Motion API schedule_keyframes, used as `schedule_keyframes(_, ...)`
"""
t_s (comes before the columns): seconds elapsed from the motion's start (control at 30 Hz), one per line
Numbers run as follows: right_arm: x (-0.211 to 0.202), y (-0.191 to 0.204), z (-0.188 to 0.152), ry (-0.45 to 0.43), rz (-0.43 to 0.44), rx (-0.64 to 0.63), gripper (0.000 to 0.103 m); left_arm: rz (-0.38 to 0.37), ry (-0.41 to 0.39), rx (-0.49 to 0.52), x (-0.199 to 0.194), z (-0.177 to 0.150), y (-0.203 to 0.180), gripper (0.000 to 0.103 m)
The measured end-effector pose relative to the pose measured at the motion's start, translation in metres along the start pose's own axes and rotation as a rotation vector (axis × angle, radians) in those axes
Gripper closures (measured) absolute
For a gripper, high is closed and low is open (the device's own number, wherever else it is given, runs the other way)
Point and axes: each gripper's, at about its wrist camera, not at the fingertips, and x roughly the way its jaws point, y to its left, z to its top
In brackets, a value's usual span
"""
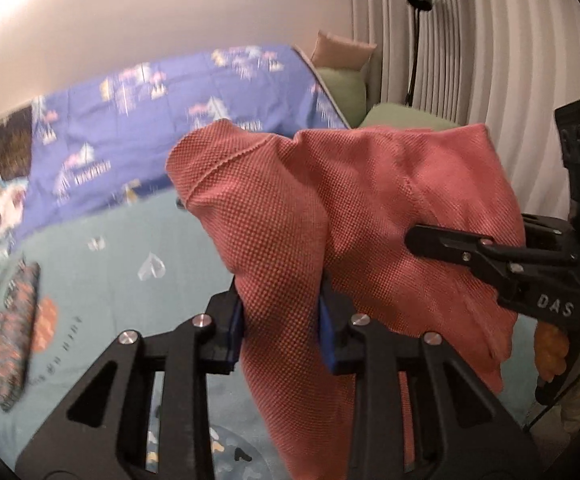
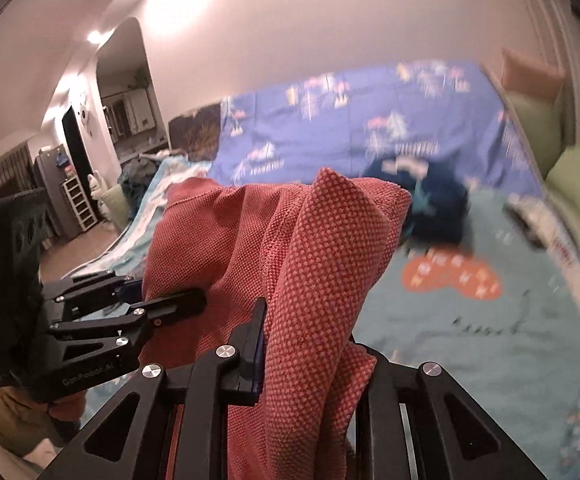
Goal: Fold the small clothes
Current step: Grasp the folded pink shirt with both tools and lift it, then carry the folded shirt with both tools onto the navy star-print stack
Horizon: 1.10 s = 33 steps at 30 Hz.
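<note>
Red knit garment [image 1: 370, 208]: pinched by left gripper [image 1: 282, 320] and right gripper [image 2: 302, 344]; only right view shows dark-blue clothing [image 2: 434, 208] on far bed [image 2: 490, 360].

Left hand-held gripper [image 1: 282, 322]: its far fingertips are covered by the red cloth [image 1: 370, 216] bunched between the blue pads.
Right hand-held gripper [image 2: 310, 344]: its right finger is wholly behind the cloth [image 2: 290, 264]; only the left pad's edge shows.
Cloth: the lower part is cut off by the bottom edge in both views; the garment type cannot be told.
Bed [image 2: 470, 360]: prints are smeared by blur.
Dark blue heap [image 2: 438, 208]: too blurred to identify.
Person: only an orange glove [image 1: 550, 354] shows, at the right edge.
</note>
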Motion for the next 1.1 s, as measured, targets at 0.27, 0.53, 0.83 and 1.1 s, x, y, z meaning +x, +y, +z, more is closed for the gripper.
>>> schedule_keyframes(0.27, -0.070, 0.003, 0.042, -0.169, -0.043, -0.012, 0.083, 0.042, -0.154, 0.129, -0.045, 0.063, -0.031, 0.070)
schedule_keyframes(0.53, -0.108, -0.011, 0.094, -0.294, -0.112, -0.027, 0.083, 0.065, -0.244, 0.209, -0.057, 0.127, -0.054, 0.070)
schedule_keyframes(0.83, -0.096, -0.039, 0.156, -0.355, -0.148, -0.009, 0.083, 0.117, -0.304, 0.255, -0.028, 0.190, -0.061, 0.070)
schedule_keyframes(1.1, -0.056, -0.059, 0.199, -0.385, -0.188, -0.023, 0.083, 0.175, -0.327, 0.288, 0.016, 0.224, -0.057, 0.070)
